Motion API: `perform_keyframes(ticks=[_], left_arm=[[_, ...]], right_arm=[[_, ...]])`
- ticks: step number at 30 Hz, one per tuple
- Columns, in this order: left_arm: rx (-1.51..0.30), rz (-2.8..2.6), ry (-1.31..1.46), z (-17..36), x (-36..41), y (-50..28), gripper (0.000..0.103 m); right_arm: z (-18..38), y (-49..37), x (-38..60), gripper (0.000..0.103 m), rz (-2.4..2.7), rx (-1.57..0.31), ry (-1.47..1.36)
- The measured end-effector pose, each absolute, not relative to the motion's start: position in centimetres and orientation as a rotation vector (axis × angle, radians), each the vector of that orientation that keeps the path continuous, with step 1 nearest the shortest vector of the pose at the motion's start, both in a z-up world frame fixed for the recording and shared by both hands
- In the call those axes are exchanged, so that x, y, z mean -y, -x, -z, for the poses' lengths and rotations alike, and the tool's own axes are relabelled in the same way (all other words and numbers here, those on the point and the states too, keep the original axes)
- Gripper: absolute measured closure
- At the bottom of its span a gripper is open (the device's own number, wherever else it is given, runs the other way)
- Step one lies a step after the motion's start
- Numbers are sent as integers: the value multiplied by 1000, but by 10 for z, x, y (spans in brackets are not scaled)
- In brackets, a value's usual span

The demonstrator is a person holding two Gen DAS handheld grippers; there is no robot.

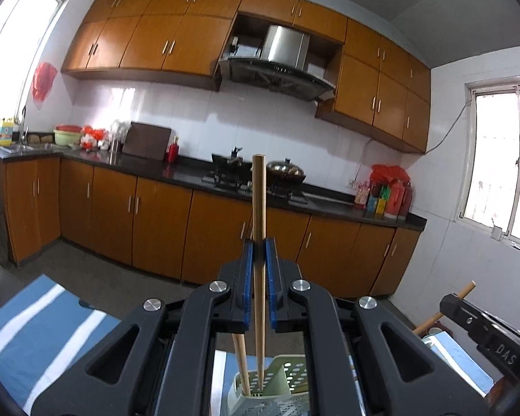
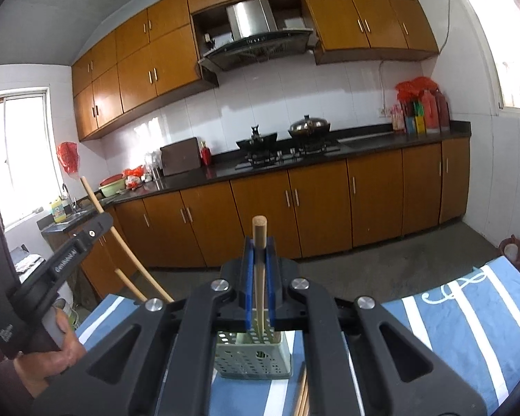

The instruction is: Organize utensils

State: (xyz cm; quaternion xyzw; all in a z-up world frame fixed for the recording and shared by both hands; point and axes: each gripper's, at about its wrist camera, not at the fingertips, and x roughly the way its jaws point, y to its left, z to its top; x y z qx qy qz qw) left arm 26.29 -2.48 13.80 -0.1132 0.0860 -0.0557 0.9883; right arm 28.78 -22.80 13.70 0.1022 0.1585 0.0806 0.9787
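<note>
Wooden chopsticks are the things being sorted, and each tool grips one. The left tool (image 1: pixel 259 253) has its blue pads pressed together on an upright chopstick (image 1: pixel 259 208), whose lower end reaches down into the pale green perforated utensil holder (image 1: pixel 287 378) directly beneath. A second chopstick (image 1: pixel 241 364) already leans inside the holder, just beside the held one. The right tool (image 2: pixel 259 253) is likewise clamped on another chopstick (image 2: pixel 259 263), which stands above the same utensil holder (image 2: pixel 253 357), its lower end at the holder's opening. Loose chopsticks (image 2: pixel 301 395) lie just in front of the holder. The holder stands on a desk covered by a blue cloth with white stripes (image 2: pixel 468 319).
</note>
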Motion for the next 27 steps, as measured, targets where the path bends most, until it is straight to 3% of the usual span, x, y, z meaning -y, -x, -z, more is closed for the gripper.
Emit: perform_keyframes(ticks=[6,10,20,27], left_arm=[[-233,123,219,-127,25,-269,95],[-240,127,218,-131,25,-268,95],[-219,123,235,-150,12,-243,95],[-224,127,261,-148,-5,-216,95]], right_arm=[[-126,-294,228,92,-163,-354,-222],[-127,-292,228,81,-154,-347,-221],[-134,-255,251,78,-91,-314,-267],[-102,-222,277,78,-17,-386,-296]])
